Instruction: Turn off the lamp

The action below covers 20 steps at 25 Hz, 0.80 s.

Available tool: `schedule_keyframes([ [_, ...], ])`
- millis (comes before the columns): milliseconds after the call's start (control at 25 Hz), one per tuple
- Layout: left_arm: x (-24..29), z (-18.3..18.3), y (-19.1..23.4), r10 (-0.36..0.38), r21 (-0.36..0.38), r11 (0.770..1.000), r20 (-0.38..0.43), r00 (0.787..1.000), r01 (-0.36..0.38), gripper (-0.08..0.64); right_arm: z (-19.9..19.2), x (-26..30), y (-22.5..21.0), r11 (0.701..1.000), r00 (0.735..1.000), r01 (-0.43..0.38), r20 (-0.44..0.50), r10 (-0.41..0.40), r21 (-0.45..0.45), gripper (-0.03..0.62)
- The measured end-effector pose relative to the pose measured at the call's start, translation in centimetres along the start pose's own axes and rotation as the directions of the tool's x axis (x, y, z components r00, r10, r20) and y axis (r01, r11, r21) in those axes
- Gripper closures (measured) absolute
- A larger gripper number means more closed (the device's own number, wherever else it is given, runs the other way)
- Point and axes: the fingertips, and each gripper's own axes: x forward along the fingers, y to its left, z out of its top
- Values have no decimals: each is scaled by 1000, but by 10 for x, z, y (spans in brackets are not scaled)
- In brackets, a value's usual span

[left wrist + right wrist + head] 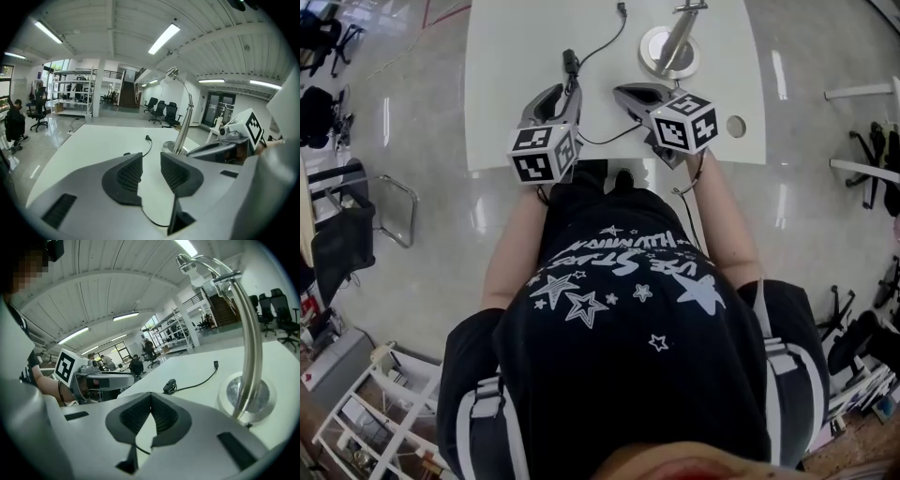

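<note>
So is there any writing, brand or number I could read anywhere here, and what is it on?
T-shirt: white stars and slanted lettering, too distorted from this angle to read surely.
Left tool: its cube bears black-and-white square patterns, no letters or numbers.
Right tool: its cube bears the same kind of pattern, no letters.
Lamp: no label or brand shows.

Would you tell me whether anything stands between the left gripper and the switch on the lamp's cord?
Nothing visible does. The left gripper, jaws apart and empty, hangs just short of the switch on the cord, with only bare white table between them. The lamp base stands off to the right.
</note>
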Motion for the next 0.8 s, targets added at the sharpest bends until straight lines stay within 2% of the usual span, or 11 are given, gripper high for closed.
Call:
schedule_keyframes([
  [360, 0, 22, 4, -48, 37, 998, 0, 999, 48, 426, 12, 7, 0, 999, 998, 18, 53, -20, 48, 586],
  [560, 6, 31, 2, -102, 51, 993, 3, 995, 102, 428, 21, 0, -3, 996, 994, 74, 79, -78, 59, 586],
  [800, -5, 45, 18, -153, 46, 987, 6, 988, 152, 471, 39, -4, 7, 982, 980, 163, 98, -172, 91, 586],
])
